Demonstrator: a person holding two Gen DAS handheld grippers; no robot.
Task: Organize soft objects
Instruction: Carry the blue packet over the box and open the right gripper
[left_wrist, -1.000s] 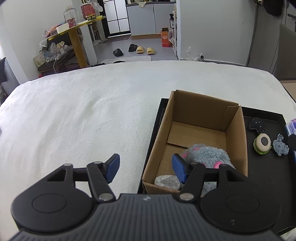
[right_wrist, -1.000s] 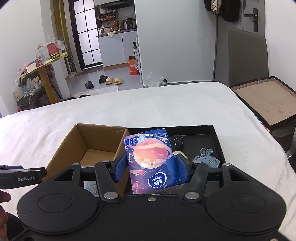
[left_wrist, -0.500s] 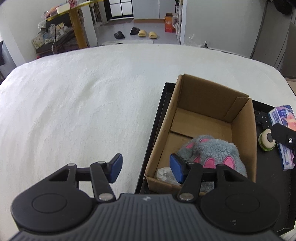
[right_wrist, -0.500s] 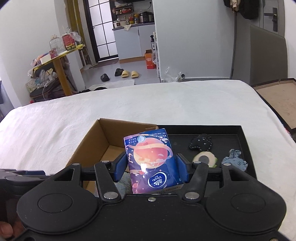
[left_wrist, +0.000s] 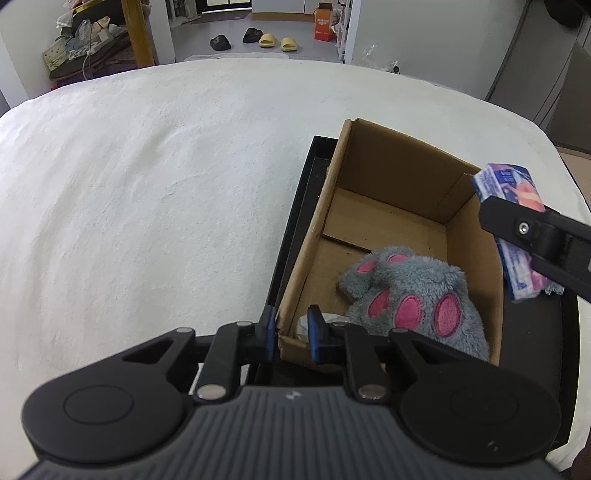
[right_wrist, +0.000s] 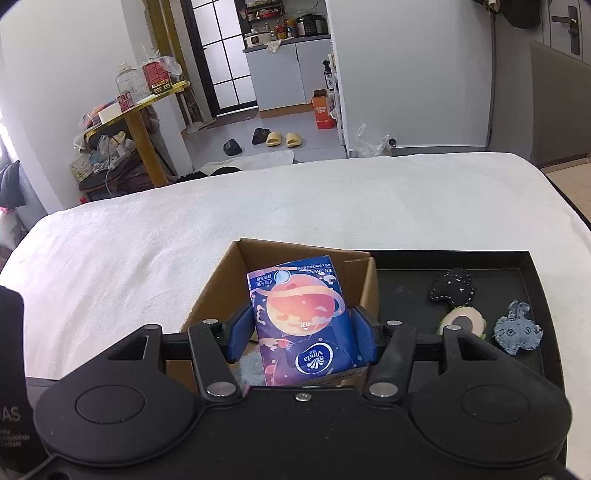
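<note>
An open cardboard box (left_wrist: 391, 158) stands in a black tray (left_wrist: 295, 206) on the white bed. Inside it lie a grey plush paw with pink pads (left_wrist: 413, 295) and a crumpled white thing (left_wrist: 301, 325). My left gripper (left_wrist: 291, 334) is shut on the box's near left corner wall. My right gripper (right_wrist: 303, 338) is shut on a blue tissue pack (right_wrist: 303, 317) and holds it above the box (right_wrist: 295, 251). The pack also shows at the right in the left wrist view (left_wrist: 513, 206).
On the tray's right part (right_wrist: 406, 291) lie a black soft toy (right_wrist: 452, 286), a green-and-cream round toy (right_wrist: 461, 321) and a blue denim toy (right_wrist: 517, 330). The white bed cover (left_wrist: 147, 184) spreads to the left and behind. Beyond the bed are a yellow table and slippers.
My left gripper has closed from wide open onto the box's near corner wall. My right gripper has carried the tissue pack leftward, over the box.
</note>
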